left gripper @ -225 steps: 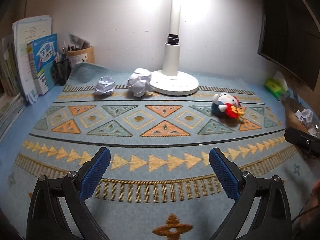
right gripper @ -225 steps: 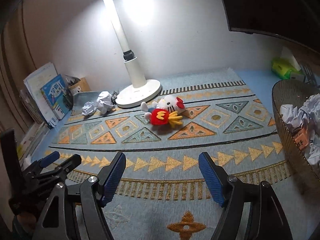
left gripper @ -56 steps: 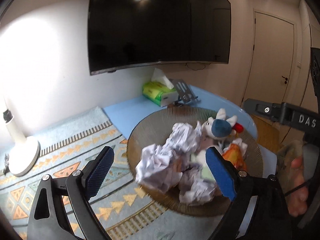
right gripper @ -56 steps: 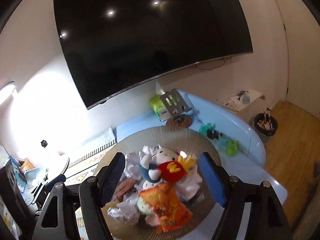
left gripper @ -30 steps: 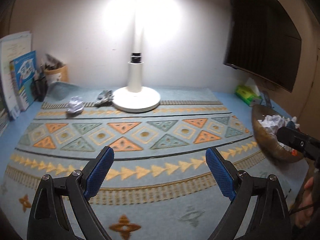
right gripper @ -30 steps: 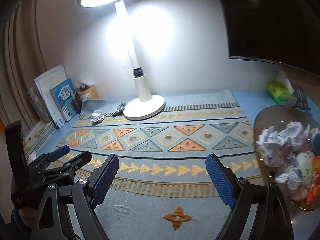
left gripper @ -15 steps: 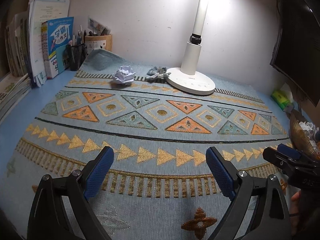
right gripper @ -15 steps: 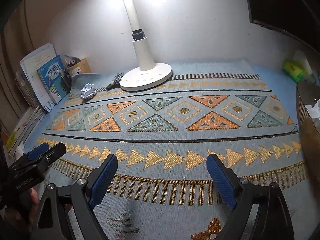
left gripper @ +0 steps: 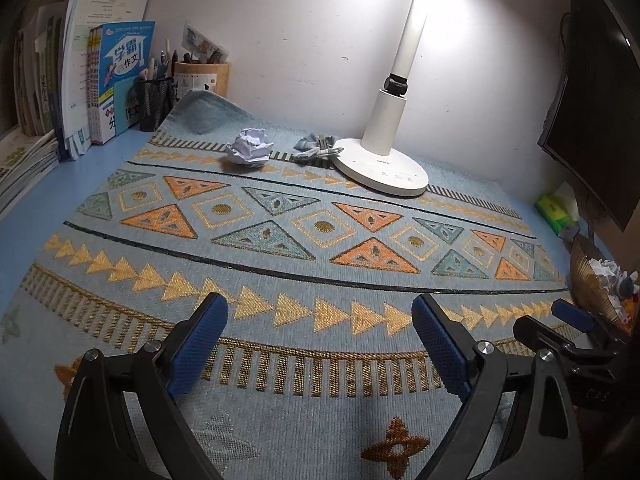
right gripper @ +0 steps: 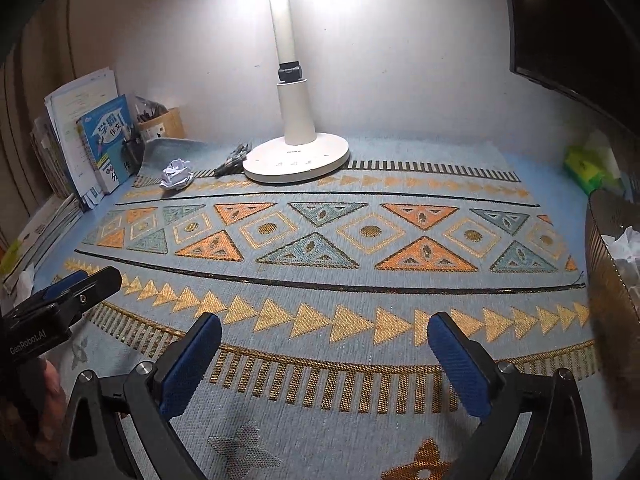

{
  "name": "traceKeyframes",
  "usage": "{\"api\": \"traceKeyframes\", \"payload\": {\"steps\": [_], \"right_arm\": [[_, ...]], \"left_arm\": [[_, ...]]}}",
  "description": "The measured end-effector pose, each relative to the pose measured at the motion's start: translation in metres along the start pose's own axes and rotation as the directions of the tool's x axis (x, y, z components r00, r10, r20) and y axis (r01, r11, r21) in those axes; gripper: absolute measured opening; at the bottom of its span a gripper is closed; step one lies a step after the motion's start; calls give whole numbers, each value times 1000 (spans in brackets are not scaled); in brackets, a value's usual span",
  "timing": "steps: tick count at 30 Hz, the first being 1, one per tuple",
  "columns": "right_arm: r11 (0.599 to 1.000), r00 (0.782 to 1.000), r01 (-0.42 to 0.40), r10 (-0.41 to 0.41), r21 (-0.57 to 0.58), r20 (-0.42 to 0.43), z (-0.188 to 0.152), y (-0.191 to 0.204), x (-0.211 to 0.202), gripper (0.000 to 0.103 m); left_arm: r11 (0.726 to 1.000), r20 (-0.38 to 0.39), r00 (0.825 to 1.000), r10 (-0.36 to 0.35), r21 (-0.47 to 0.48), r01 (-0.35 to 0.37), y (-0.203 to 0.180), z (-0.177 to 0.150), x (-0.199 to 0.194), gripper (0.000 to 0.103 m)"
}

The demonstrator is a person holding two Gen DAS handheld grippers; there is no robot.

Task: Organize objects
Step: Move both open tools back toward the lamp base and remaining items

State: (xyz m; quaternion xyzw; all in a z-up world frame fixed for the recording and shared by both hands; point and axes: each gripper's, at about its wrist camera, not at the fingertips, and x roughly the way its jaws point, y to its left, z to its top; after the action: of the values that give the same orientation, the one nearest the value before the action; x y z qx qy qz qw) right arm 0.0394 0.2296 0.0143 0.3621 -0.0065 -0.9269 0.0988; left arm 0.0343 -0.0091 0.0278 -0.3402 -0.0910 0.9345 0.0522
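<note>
right tongs [right gripper: 324, 364] newly wider, empty

paper ball [left gripper: 249, 147] on mat [left gripper: 280, 280] | left of lamp base [left gripper: 382, 168] | basket [right gripper: 608, 264] at right edge

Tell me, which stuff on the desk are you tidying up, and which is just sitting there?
For the tidying:
- crumpled paper ball, lying on the mat, not yet picked up
- bowl, already holding paper balls
- grey bundle by the lamp base, possibly

Just sitting there:
- lamp
- books
- pen holders
- tissue box
- patterned mat
</note>
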Motion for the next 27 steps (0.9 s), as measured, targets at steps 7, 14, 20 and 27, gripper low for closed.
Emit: {"api": "traceKeyframes", "payload": {"steps": [7,14,20,27], "right_arm": [[1000,1000,1,-1,-5,-12,1,1,2,103],[1000,998,-13,12,-10,-61,0,2,11,103],[999,1000,-3,2,-38,-25,0,7,6,103],[998,996,15,-21,-69,-88,0,13,17,103]], "left_arm": [[1000,-3,1000,1,-6,-1,1,0,1,93],[1000,-5,1000,-3,-13,3,3,0,1,93],[999,-3,1000,-13,-37,13,7,0,1,93],[999,1,1000,-31,-45,31,9,0,0,93]]}}
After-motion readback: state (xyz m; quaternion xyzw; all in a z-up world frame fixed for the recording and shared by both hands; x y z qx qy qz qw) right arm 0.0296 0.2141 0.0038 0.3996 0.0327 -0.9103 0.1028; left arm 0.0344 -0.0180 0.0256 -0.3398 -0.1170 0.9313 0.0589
